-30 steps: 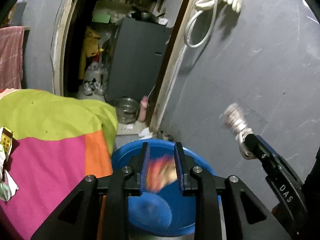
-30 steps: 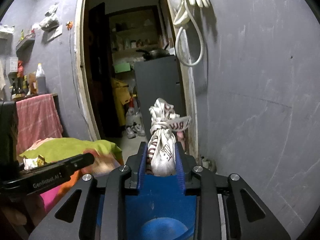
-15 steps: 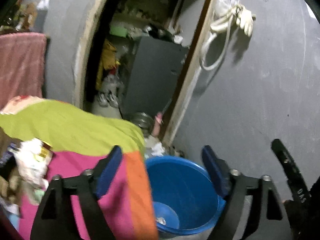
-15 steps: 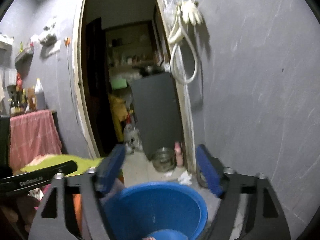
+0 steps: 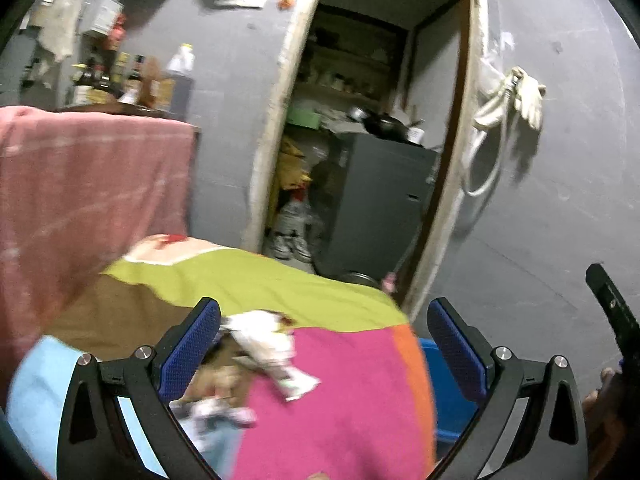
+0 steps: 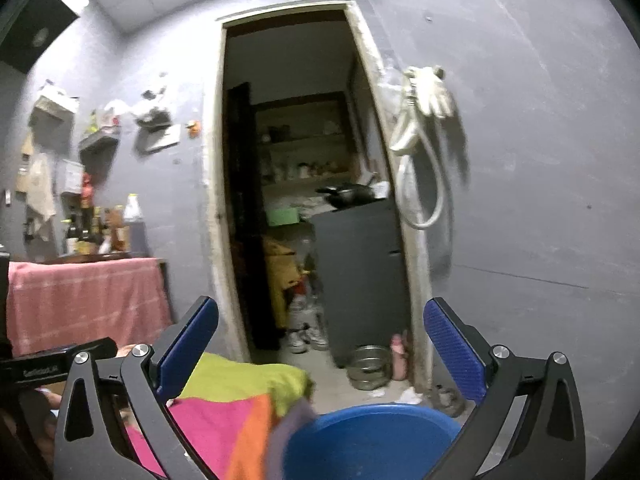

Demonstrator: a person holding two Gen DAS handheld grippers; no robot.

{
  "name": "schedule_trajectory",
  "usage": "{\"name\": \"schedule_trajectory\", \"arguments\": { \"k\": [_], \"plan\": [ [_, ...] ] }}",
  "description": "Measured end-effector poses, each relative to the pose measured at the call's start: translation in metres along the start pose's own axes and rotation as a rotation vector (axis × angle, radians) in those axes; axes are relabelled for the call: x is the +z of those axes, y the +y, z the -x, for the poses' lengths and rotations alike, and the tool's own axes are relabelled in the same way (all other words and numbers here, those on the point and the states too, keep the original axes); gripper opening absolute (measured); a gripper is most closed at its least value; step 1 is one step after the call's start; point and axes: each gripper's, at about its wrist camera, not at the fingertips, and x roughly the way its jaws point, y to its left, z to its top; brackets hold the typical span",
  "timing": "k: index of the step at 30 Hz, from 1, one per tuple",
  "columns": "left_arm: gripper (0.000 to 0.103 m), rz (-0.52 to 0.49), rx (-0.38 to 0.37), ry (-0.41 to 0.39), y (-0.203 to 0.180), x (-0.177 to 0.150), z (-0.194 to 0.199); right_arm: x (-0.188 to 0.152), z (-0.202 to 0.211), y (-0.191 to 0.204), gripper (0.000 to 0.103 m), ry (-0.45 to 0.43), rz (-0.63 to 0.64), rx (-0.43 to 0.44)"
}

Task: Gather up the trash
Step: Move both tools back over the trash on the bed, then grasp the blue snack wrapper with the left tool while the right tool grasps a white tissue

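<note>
Patchwork cloth cover (image 5: pixel 328 360) matt; crumpled white paper wrapper (image 5: pixel 268 344) lying on it; blue plastic tub (image 6: pixel 372 440) smooth, slightly glossy; steel bowl (image 6: pixel 368 364) shiny; grey wall (image 6: pixel 540 200) scuffed, matt; pink towel (image 5: pixel 80 184) soft-woven

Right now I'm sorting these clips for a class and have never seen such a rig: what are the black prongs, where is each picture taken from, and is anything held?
There is no robot here. A person holds a hand tool with two fingers in each hand, and a small wide-angle camera on each tool looks forward along those fingers. The black prongs with blue pads are the fingers.

One picture is from the left gripper. Its jaws are wide open and hold nothing. Below it lies a colourful blanket with crumpled wrappers on it, the trash to collect.

The other picture is from the right gripper, also open and empty. Beneath it is a blue tub, beside the blanket. Its contents are not visible.

Behind both are a grey wall and a doorway into a storeroom.
</note>
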Motion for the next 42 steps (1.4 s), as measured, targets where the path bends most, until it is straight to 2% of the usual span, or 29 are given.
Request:
{"name": "schedule_trajectory", "arguments": {
  "k": [4,9,14,19,23,26,28,33,36,39,40,42],
  "plan": [
    [0.101,0.003,0.066,0.008,0.032,-0.007,0.026,0.001,0.003,0.033,0.103,0.011,0.017,0.056],
    [0.101,-0.010,0.103,0.078,0.064,-0.026,0.046,-0.013,0.003,0.068,0.103,0.074,0.017,0.117],
    [0.101,0.013,0.094,0.148,0.084,-0.038,0.047,-0.036,-0.005,0.097,0.103,0.182,0.040,0.169],
    [0.101,0.044,0.069,0.219,0.098,-0.042,0.036,-0.055,-0.013,0.107,0.103,0.277,0.024,0.216],
    [0.099,0.062,0.041,0.238,0.104,-0.042,0.027,-0.069,-0.024,0.117,0.101,0.343,0.024,0.256],
    [0.082,0.063,0.017,0.270,0.110,-0.042,0.017,-0.081,-0.034,0.125,0.086,0.401,0.030,0.286],
    [0.066,0.069,-0.007,0.312,0.112,-0.045,0.008,-0.091,-0.041,0.130,0.076,0.448,0.028,0.310],
    [0.052,0.107,-0.053,0.371,0.119,-0.049,-0.005,-0.108,-0.055,0.143,0.065,0.529,0.029,0.370],
    [0.050,0.117,-0.067,0.382,0.120,-0.049,-0.009,-0.116,-0.061,0.152,0.054,0.567,0.044,0.409],
    [0.047,0.118,-0.070,0.387,0.121,-0.047,-0.015,-0.122,-0.065,0.162,0.052,0.595,0.064,0.440],
    [0.041,0.121,-0.071,0.393,0.121,-0.047,-0.017,-0.124,-0.067,0.165,0.051,0.604,0.066,0.450],
    [0.036,0.121,-0.071,0.413,0.122,-0.047,-0.022,-0.127,-0.069,0.169,0.050,0.617,0.070,0.465]
  ]
}}
